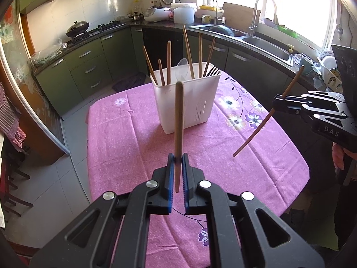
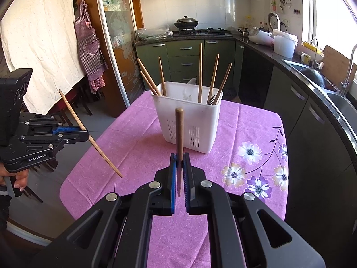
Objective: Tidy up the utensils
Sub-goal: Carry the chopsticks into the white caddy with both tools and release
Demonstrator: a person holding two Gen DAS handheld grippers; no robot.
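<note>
Chopsticks stand clamped between both jaws: left chopstick (image 1: pixel 178 120), right chopstick (image 2: pixel 179 131).

Left gripper (image 1: pixel 177 158): matte black linkage body, blue ribbed pads, round silver pivot screws. Right gripper (image 2: pixel 179 159): identical build. White lettering on side housings ("GenRobot.AI" on the left unit; "DAS" partly visible on the right). Bare-skinned hand (image 2: pixel 19 178) on left grip.

We see bright daylight pouring from the window (image 1: pixel 279 6) at one o'clock in the left wrist view, blown out to white glare. The tablecloth (image 1: pixel 133 145) is evenly lit and sharp. Fisheye distortion bends the cabinets (image 2: pixel 312 116) at three o'clock; black vignetting fills the corners.
</note>
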